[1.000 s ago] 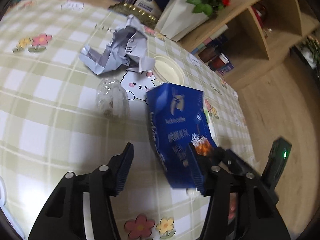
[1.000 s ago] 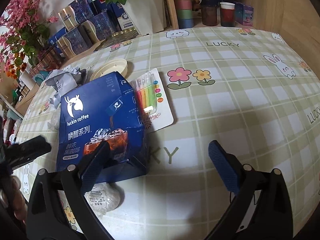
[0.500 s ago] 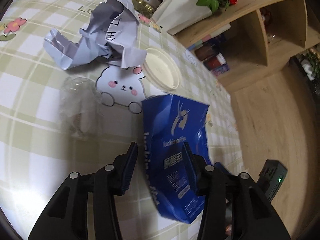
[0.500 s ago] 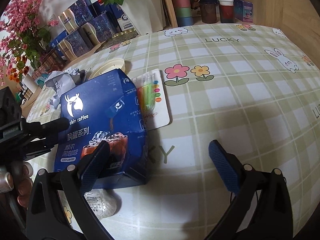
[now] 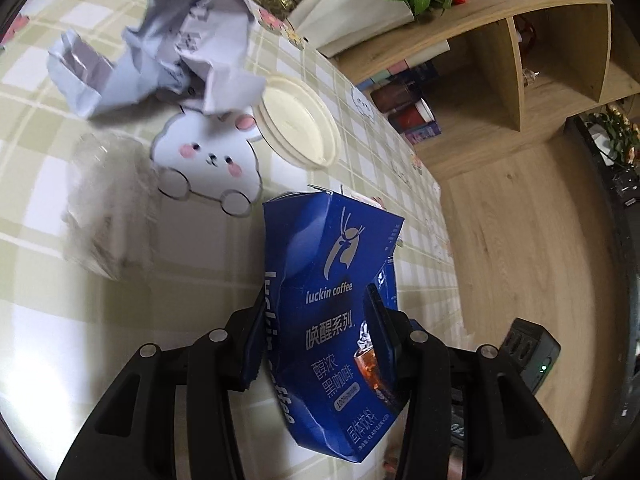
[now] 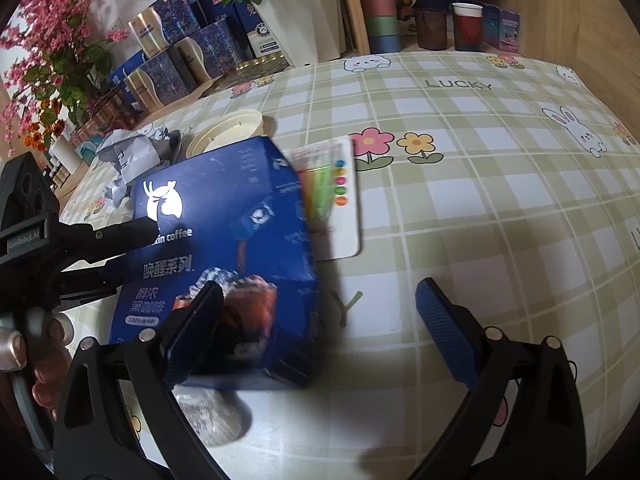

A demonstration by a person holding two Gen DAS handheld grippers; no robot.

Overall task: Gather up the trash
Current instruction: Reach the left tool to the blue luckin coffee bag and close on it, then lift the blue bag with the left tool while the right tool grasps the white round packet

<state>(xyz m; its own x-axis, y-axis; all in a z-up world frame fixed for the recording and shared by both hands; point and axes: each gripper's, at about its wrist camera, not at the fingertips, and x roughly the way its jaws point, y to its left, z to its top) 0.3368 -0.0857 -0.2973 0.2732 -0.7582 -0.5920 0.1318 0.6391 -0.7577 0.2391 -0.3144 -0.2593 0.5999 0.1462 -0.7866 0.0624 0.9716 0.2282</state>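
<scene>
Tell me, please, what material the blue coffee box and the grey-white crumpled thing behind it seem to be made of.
The blue coffee box looks like thin printed cardboard with a slight sheen: its walls are creased and dented between the left gripper fingers. The crumpled sheet looks like matte paper, with sharp folds and printed characters.

Black plastic left tool (image 5: 316, 328), blue ribbed pads (silver screws), matching black right tool (image 6: 320, 320)

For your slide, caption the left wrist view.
Left gripper clamps a crumpled blue coffee box over the checked tablecloth.
</scene>
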